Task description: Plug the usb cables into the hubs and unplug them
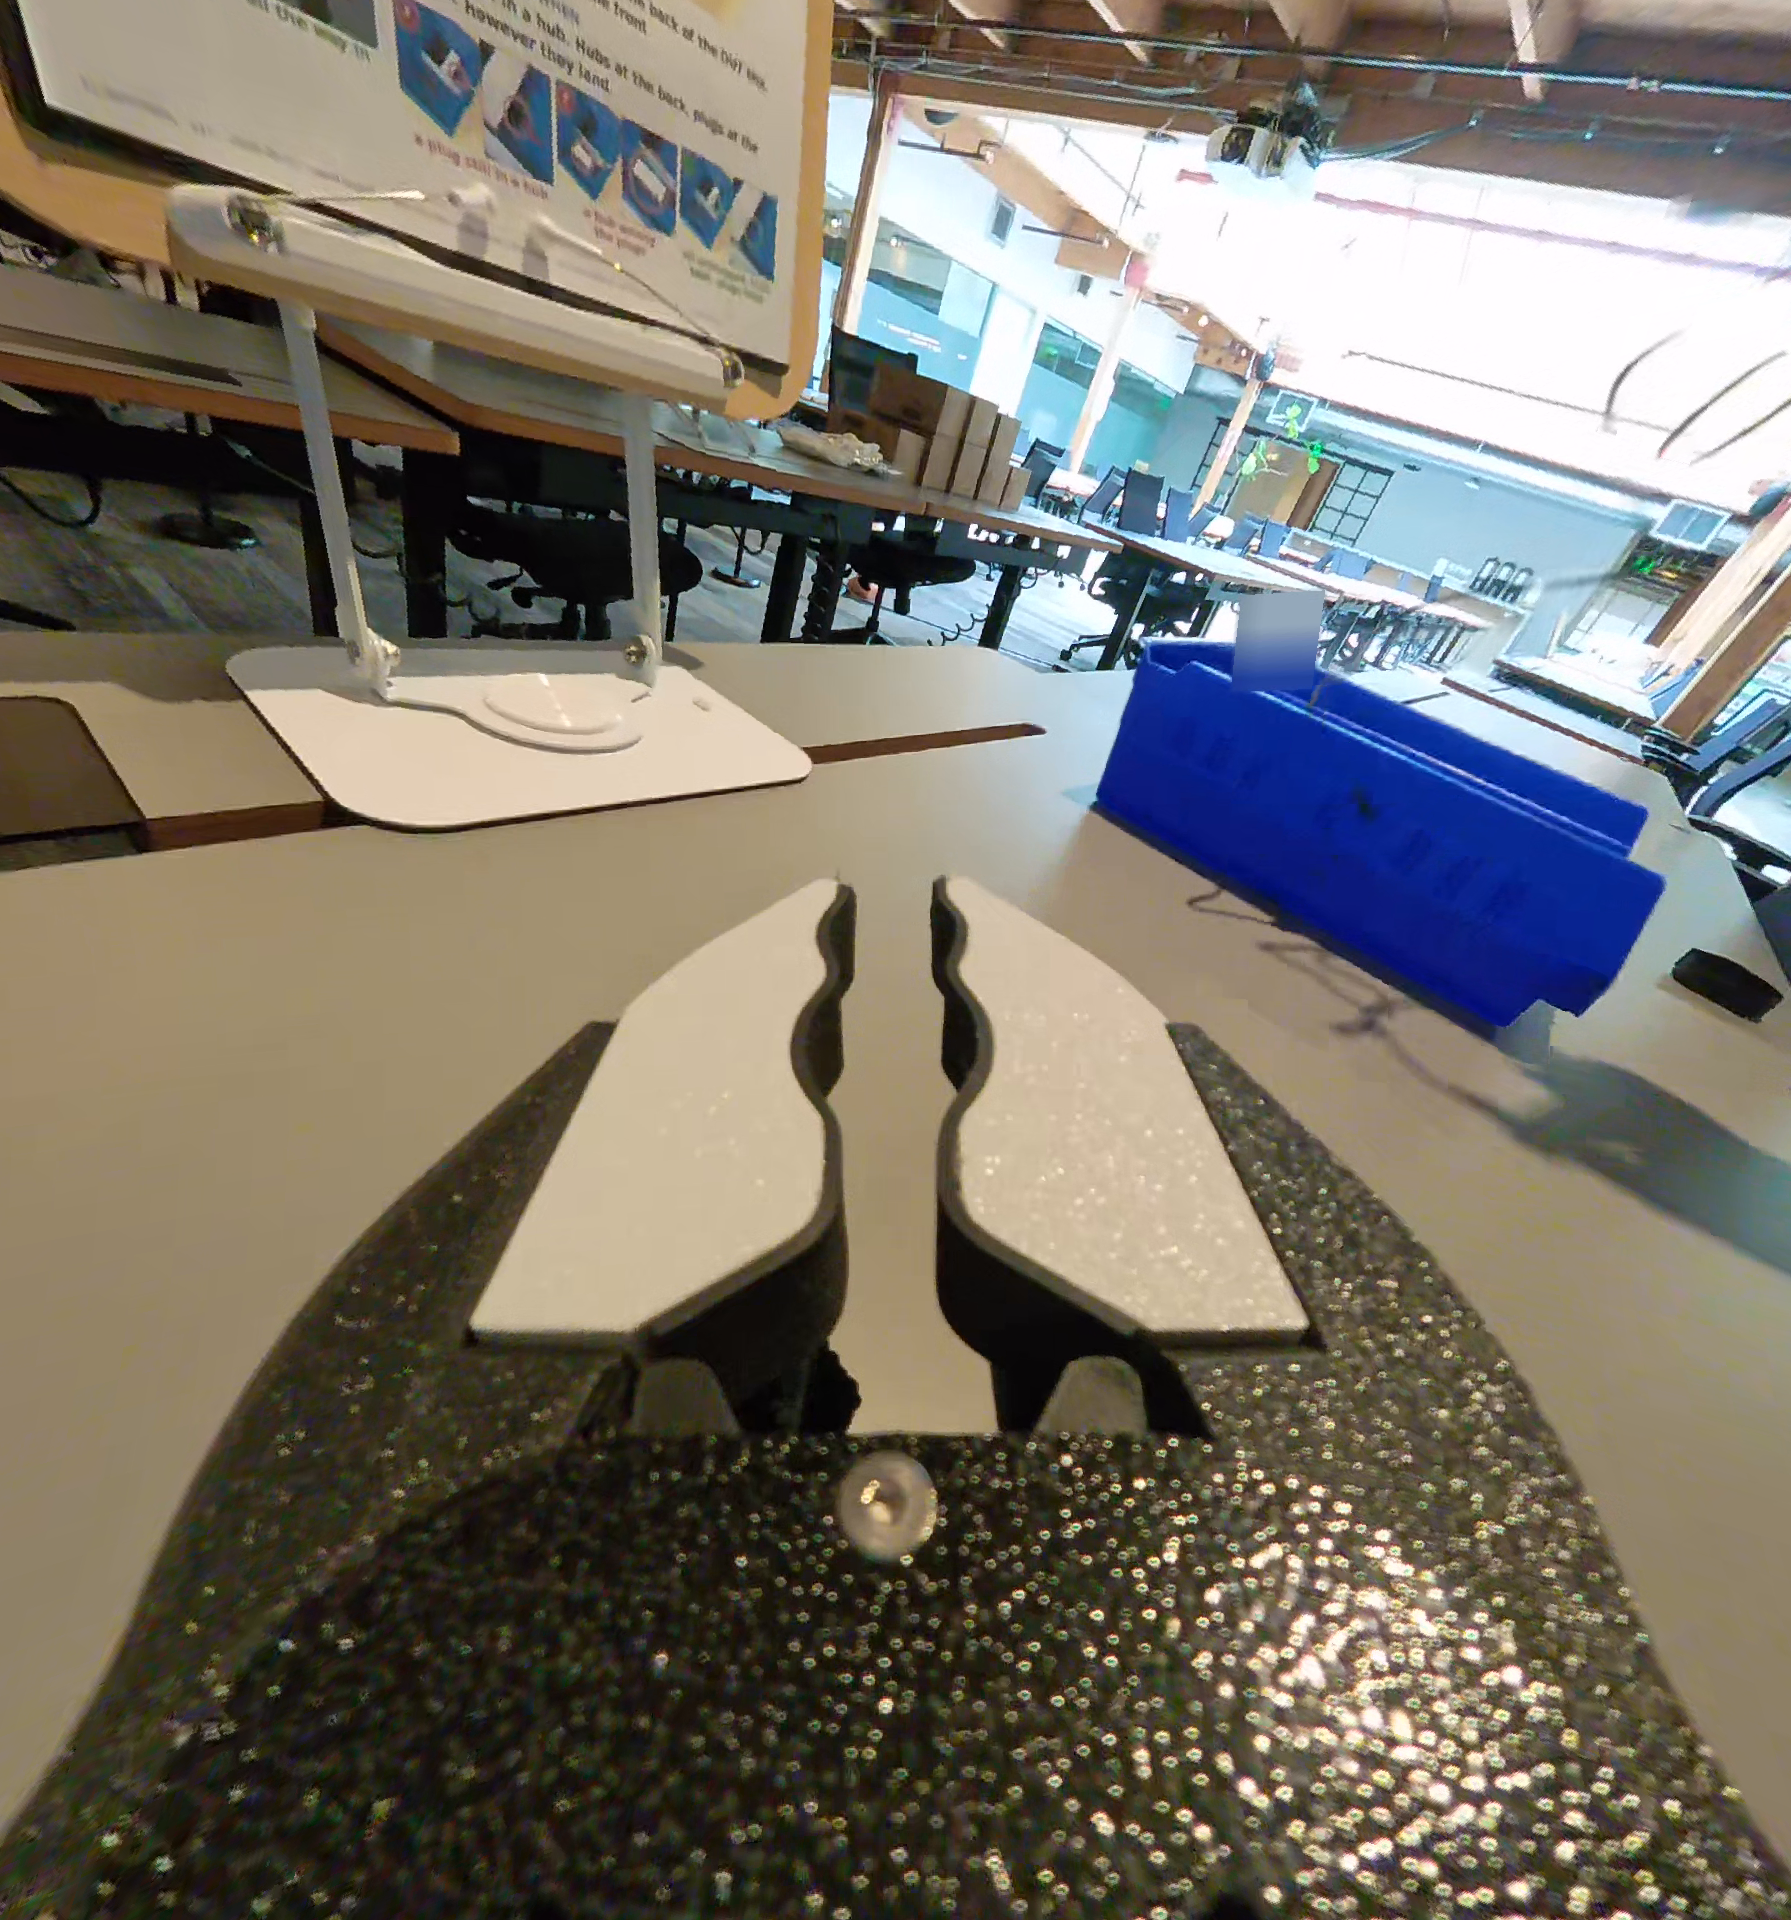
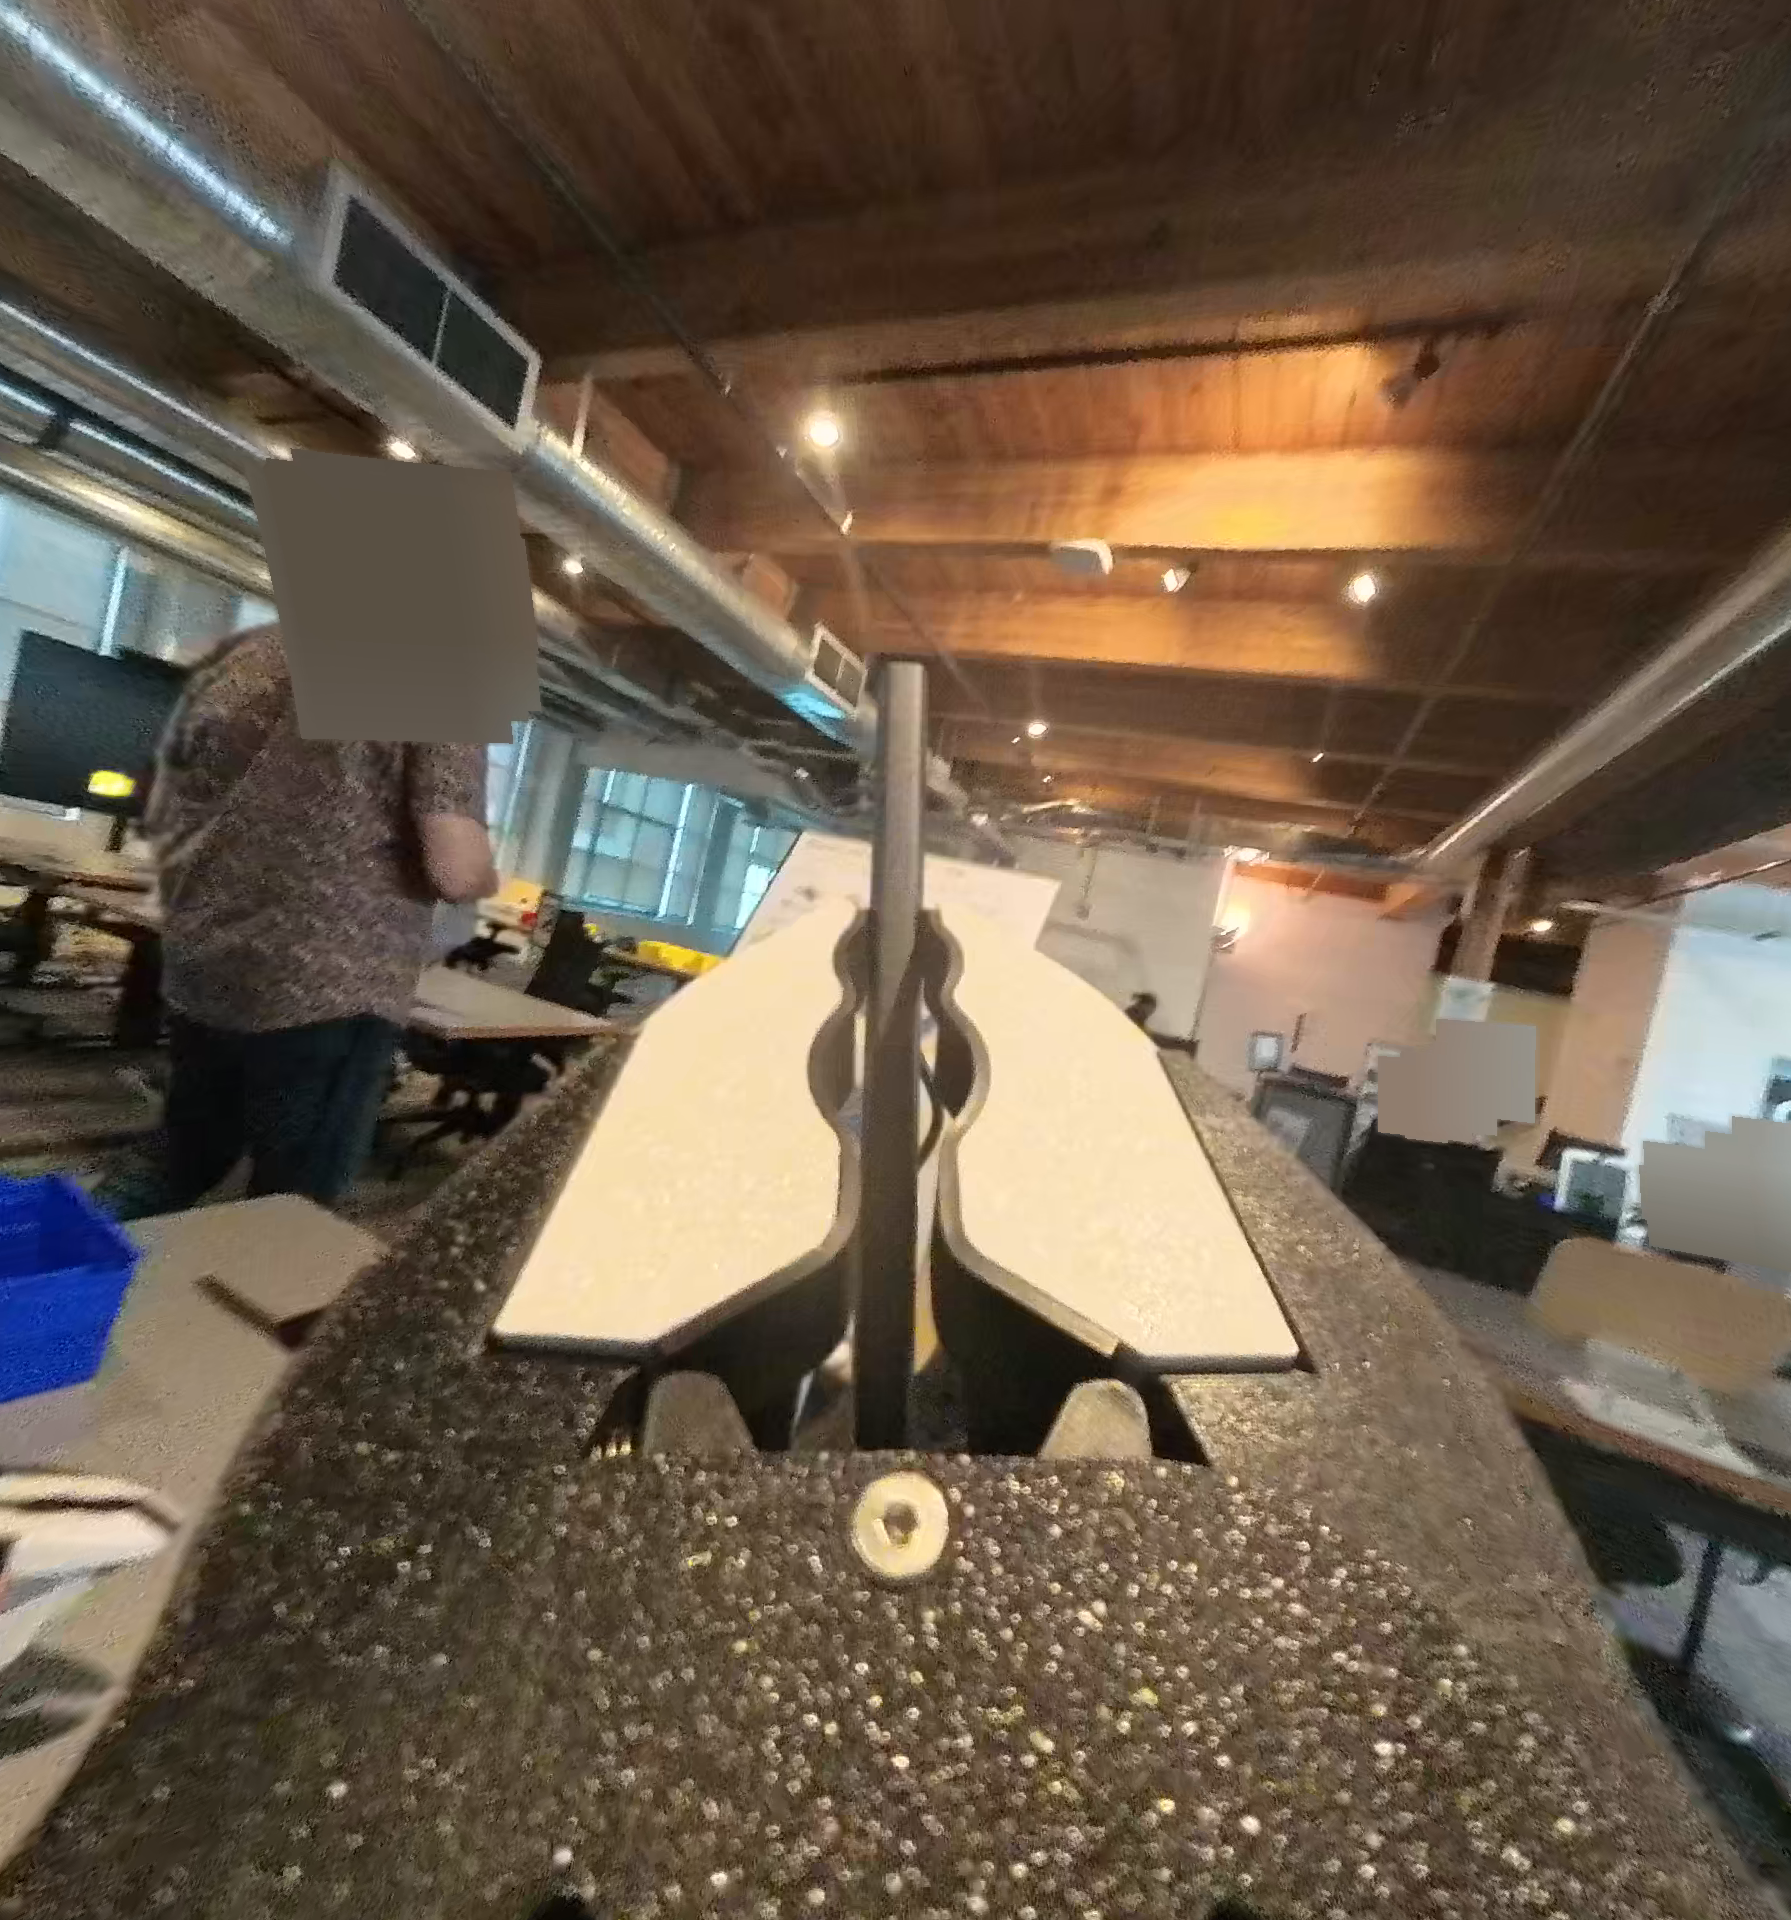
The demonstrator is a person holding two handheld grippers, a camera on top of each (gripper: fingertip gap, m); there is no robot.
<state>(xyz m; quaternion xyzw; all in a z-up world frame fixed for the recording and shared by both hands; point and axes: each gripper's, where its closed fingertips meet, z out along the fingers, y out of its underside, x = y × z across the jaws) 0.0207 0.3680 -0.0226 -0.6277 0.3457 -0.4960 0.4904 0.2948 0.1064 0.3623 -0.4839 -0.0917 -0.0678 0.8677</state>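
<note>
My right gripper point(image 2: 896, 920) points up toward the ceiling and is shut on a thin black bar-shaped hub point(image 2: 893, 790), seen edge-on and sticking out past the fingertips. A thin dark cable point(image 2: 929, 1070) curls beside it between the fingers. My left gripper point(image 1: 891, 894) hovers low over the grey table point(image 1: 247, 1039); its jaws stand a narrow gap apart with nothing between them. A blue bin point(image 1: 1390, 831) stands on the table ahead and to the right of it, with a thin dark cable point(image 1: 1223, 899) lying at its near edge. What is inside the bin is hidden.
A white stand point(image 1: 517, 748) holding an instruction board point(image 1: 455, 125) sits ahead on the left. A small black object point(image 1: 1724, 982) lies right of the bin. The blue bin point(image 2: 18, 1278) also shows in the right wrist view. A person point(image 2: 288, 883) stands beyond the table. Tip to tip, the grippers are about 55 cm apart.
</note>
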